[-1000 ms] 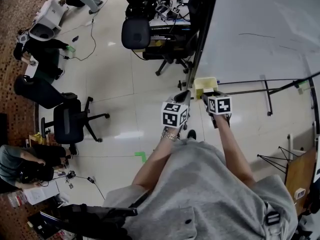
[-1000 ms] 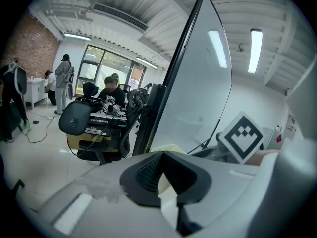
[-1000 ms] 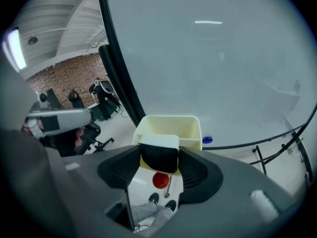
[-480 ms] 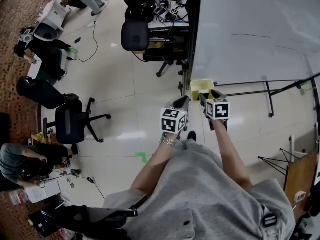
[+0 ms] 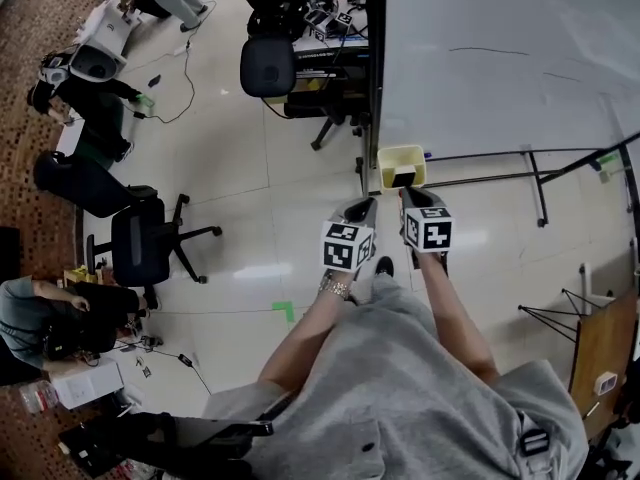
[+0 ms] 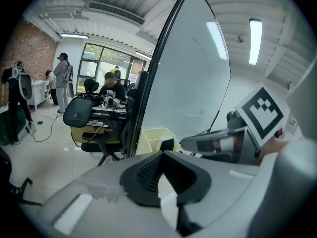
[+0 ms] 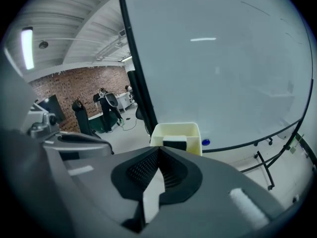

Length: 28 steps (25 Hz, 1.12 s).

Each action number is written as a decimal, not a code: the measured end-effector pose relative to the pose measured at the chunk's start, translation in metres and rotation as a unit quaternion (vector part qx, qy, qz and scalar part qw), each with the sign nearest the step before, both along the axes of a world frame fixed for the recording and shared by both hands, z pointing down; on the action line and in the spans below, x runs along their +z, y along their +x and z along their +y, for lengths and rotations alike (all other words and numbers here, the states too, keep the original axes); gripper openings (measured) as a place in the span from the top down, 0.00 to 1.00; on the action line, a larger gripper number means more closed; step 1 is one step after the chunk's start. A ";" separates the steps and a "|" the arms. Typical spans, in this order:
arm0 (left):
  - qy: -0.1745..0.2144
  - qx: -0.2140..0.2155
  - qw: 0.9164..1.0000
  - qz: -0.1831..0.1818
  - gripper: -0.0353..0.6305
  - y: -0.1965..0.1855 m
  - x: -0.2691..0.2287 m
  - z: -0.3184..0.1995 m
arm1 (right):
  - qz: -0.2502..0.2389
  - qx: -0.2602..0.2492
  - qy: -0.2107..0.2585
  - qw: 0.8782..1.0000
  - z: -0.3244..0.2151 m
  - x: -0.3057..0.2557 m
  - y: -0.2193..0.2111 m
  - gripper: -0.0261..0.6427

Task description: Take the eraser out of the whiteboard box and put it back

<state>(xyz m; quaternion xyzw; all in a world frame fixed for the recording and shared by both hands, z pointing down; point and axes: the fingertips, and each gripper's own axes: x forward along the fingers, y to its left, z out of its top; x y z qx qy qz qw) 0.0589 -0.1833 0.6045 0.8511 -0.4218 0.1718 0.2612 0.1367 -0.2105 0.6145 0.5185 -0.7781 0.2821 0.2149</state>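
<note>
A pale yellow whiteboard box [image 5: 386, 161] hangs at the lower left corner of the whiteboard [image 5: 500, 58]. The eraser [image 5: 403, 176], black with a white top, stands inside it. My right gripper [image 5: 413, 196] hovers just short of the box, shut and empty. In the right gripper view the shut right gripper [image 7: 158, 150] points at the box [image 7: 193, 133] and the eraser [image 7: 174, 144]. My left gripper [image 5: 364, 206] hangs beside it, to the left, also shut on nothing. The left gripper view shows the left gripper [image 6: 159, 153], the box [image 6: 148, 135] and the eraser [image 6: 167, 145] beyond.
The whiteboard stand's bars [image 5: 500, 168] run right from the box. Office chairs [image 5: 270, 66] [image 5: 140, 243] and a cluttered desk [image 5: 325, 23] stand on the tiled floor to the left. Several people [image 5: 50, 318] are at the far left.
The right gripper has drawn back out of the box, and the eraser now shows standing in it. The left gripper has shifted slightly alongside.
</note>
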 end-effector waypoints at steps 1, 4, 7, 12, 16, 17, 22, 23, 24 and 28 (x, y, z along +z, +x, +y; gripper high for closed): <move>0.005 0.001 1.000 0.002 0.94 -0.003 -0.005 0.004 | 0.002 -0.002 -0.003 1.000 0.010 0.001 -0.008 0.95; 0.016 0.000 1.000 0.014 0.94 -0.014 -0.015 0.026 | -0.003 -0.016 -0.005 1.000 0.043 -0.002 -0.038 0.96; 0.010 0.002 1.000 0.022 0.94 -0.027 -0.012 0.062 | -0.019 -0.032 -0.008 0.999 0.083 -0.004 -0.067 0.95; -0.012 0.014 0.999 0.029 0.94 -0.041 0.006 0.108 | -0.015 -0.039 -0.017 0.999 0.144 0.002 -0.097 0.95; -0.005 0.029 0.999 0.025 0.94 -0.037 0.000 0.126 | -0.015 -0.041 -0.031 0.999 0.171 0.005 -0.100 0.96; 0.000 0.031 0.999 0.025 0.94 -0.034 -0.002 0.128 | -0.019 -0.039 -0.035 0.998 0.173 0.005 -0.098 0.96; 0.018 0.030 0.999 0.018 0.94 -0.027 -0.014 0.122 | -0.021 -0.038 -0.034 0.998 0.164 -0.002 -0.094 0.96; 0.022 0.028 0.999 0.017 0.94 -0.027 -0.018 0.119 | -0.025 -0.041 -0.031 0.998 0.162 -0.005 -0.094 0.96; 0.027 0.025 0.999 0.017 0.94 -0.027 -0.021 0.116 | -0.028 -0.044 -0.029 0.998 0.159 -0.007 -0.095 0.96; 0.035 0.014 0.999 0.020 0.94 -0.024 -0.024 0.110 | -0.029 -0.060 -0.025 0.997 0.156 -0.009 -0.094 0.96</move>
